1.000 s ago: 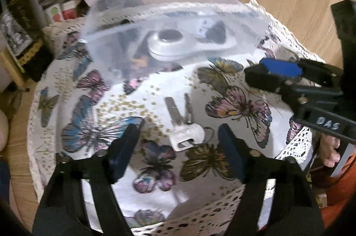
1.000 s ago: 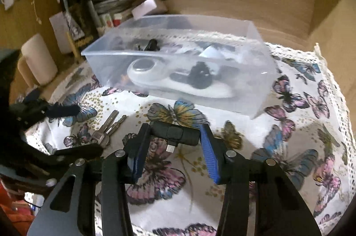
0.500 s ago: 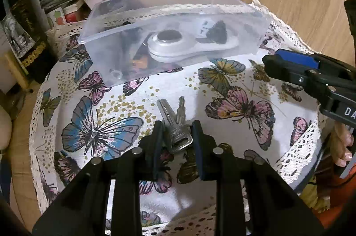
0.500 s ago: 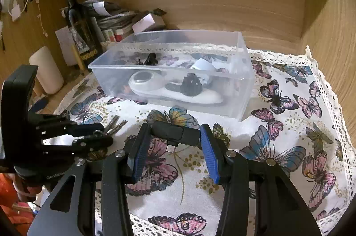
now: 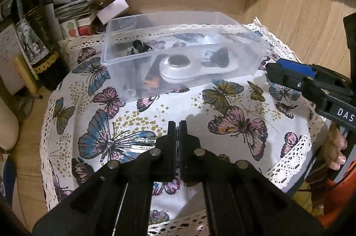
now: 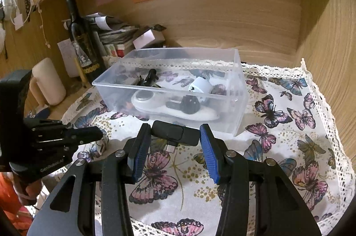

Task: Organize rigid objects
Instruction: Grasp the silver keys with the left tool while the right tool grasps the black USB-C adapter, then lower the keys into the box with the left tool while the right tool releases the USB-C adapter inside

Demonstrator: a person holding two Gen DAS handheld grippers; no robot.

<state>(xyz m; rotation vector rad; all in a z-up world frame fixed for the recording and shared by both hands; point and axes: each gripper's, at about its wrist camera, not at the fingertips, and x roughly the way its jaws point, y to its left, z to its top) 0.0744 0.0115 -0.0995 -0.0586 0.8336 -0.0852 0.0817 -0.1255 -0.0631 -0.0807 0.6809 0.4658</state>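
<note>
A clear plastic box (image 5: 124, 62) (image 6: 235, 115) stands on the butterfly cloth (image 5: 240, 124) and holds a white device (image 5: 178, 66) (image 6: 142, 100) and several small dark items. My left gripper (image 5: 177, 127) is shut on the keys (image 5: 142, 143), whose blades stick out to the left above the cloth. It also shows in the right wrist view (image 6: 98, 133), with the key head (image 6: 102, 145) hanging below it. My right gripper (image 6: 174, 134) is shut on a black USB adapter (image 6: 175, 132) in front of the box. It also shows in the left wrist view (image 5: 273, 71).
A dark wine bottle (image 6: 82, 44) (image 5: 37, 40), stacked papers and small boxes (image 6: 124, 35) and a cream cylinder (image 6: 47, 84) stand at the back left. Wooden walls close the back and right. The lace cloth edge (image 6: 320, 98) runs along the right.
My left gripper has closed on the keys and lifted them off the cloth. Both grippers have risen and drawn back; the right one still holds the adapter.
</note>
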